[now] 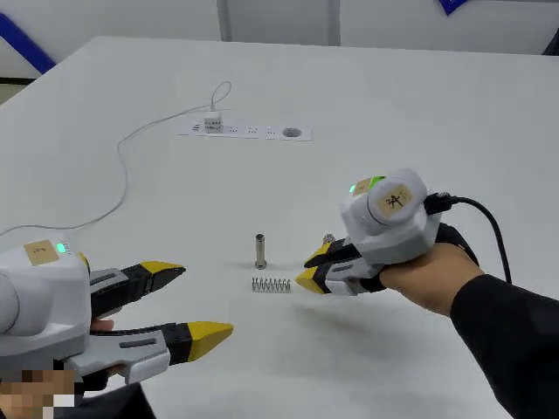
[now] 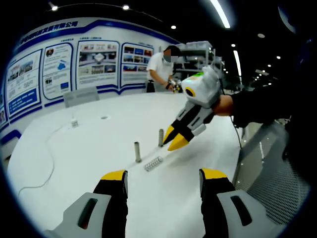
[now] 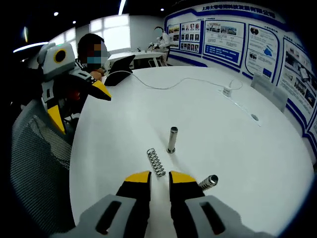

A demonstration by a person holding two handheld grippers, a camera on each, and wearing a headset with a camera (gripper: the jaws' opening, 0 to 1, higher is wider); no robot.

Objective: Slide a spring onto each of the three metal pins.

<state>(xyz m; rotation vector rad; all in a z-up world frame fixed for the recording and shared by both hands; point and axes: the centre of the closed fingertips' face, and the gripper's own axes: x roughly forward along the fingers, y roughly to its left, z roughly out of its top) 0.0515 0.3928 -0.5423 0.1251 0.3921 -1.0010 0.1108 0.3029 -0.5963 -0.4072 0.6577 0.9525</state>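
Yellow-tipped left gripper (image 1: 203, 301) sits nearest in the head view, jaws wide and empty over the white desk (image 1: 393, 105). The right gripper (image 1: 306, 271), jaws narrowly parted, points at a loose spring (image 1: 271, 285) lying flat just in front of an upright pin (image 1: 260, 250).

Left gripper view: its jaws gape toward spring (image 2: 153, 163) and pin (image 2: 137, 151).

Right gripper view: narrow, empty jaws stop just short of the spring (image 3: 156, 162), with a second pin (image 3: 208, 182) beside them.
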